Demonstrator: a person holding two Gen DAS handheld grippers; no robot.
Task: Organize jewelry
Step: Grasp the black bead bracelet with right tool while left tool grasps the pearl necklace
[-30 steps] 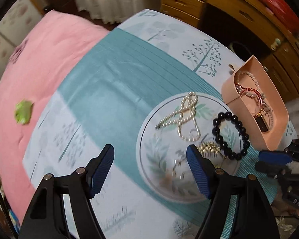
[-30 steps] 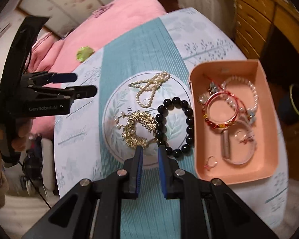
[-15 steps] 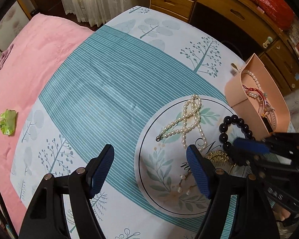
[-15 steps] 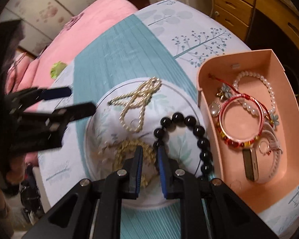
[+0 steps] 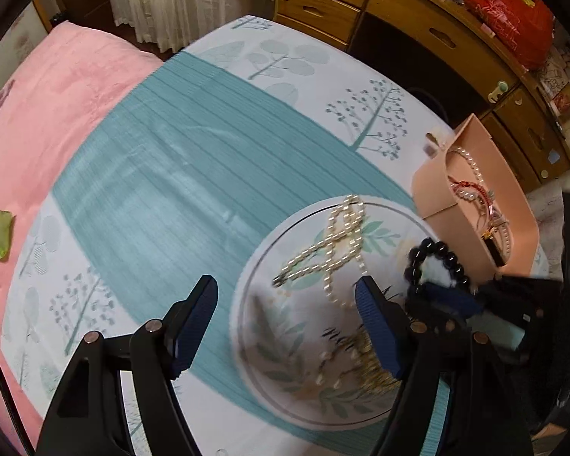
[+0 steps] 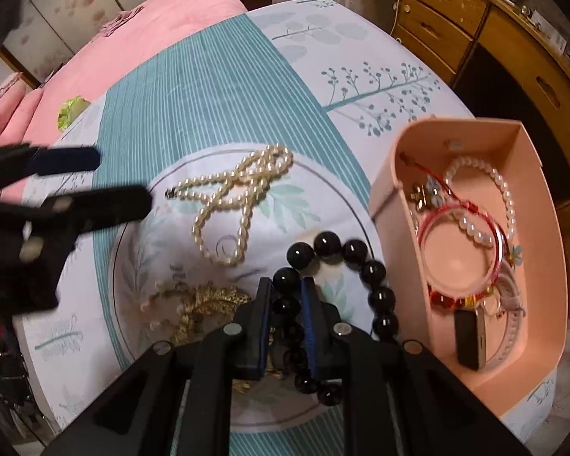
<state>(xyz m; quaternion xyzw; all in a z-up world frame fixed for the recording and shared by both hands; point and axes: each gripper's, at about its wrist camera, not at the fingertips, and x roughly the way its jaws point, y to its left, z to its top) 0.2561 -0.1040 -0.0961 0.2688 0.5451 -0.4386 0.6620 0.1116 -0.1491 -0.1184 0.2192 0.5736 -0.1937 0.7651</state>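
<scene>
Bedroom setting: wooden drawer desk (image 6: 456,34) beyond a bed with a pink quilt (image 5: 38,121) and a teal-and-white tree-print cloth (image 5: 193,159). On the cloth, a round white leaf-pattern plate (image 6: 140,250). Right gripper (image 6: 287,326): jaws pressed in on the near side of the black round-bead bracelet (image 6: 372,269), beads pinched between the blue pads. Ahead-left of it, the looped cream pearl necklace (image 6: 231,197); just left, a gold chain tangle (image 6: 209,304) (blurred). To its right, the peach plastic tray (image 6: 528,174) holding other bracelets. Left gripper (image 5: 285,323): jaws spread wide, empty, above the plate's left rim.
</scene>
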